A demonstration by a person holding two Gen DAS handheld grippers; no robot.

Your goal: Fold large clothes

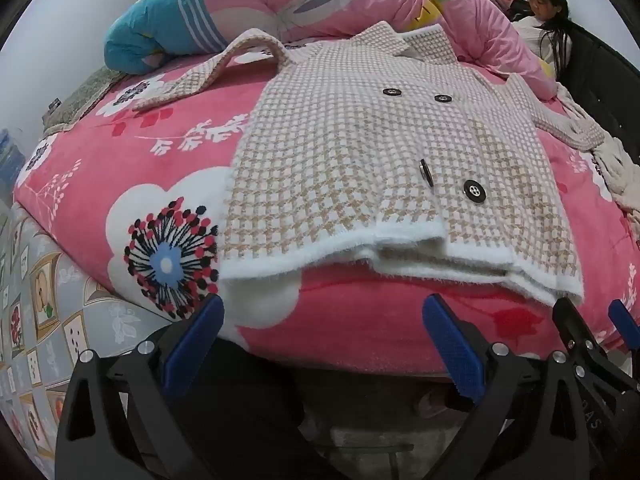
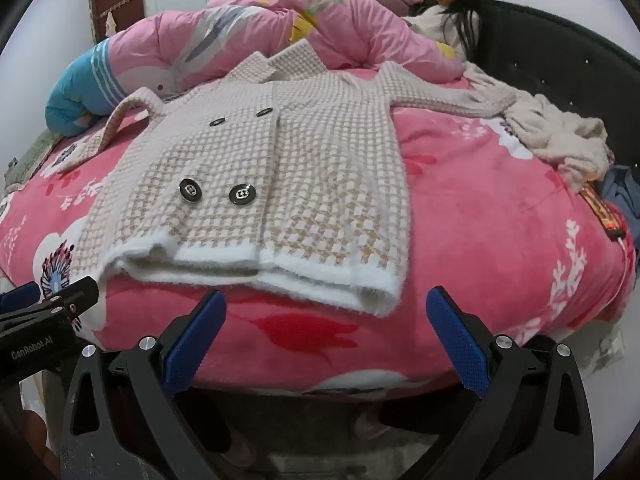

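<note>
A beige and white houndstooth coat (image 1: 360, 152) (image 2: 288, 168) with black buttons lies flat, front up, on a pink flowered bed cover (image 1: 120, 168) (image 2: 480, 220). Its sleeves stretch out to both sides and its white fluffy hem (image 1: 360, 248) (image 2: 256, 268) faces me. My left gripper (image 1: 324, 312) hovers just short of the hem, open, with nothing between its blue pads. My right gripper (image 2: 326, 308) is open too, just in front of the hem's right corner, holding nothing. Each gripper shows at the edge of the other's view: the right gripper (image 1: 592, 320) and the left gripper (image 2: 48, 300).
A rolled pink and blue quilt (image 1: 280, 4) (image 2: 240, 40) lies behind the coat. A person (image 1: 548, 12) (image 2: 448, 4) sits at the far right against a dark headboard (image 2: 560, 64). A cream knit garment (image 2: 556, 136) is heaped at the right. The bed's near edge drops to the floor below the grippers.
</note>
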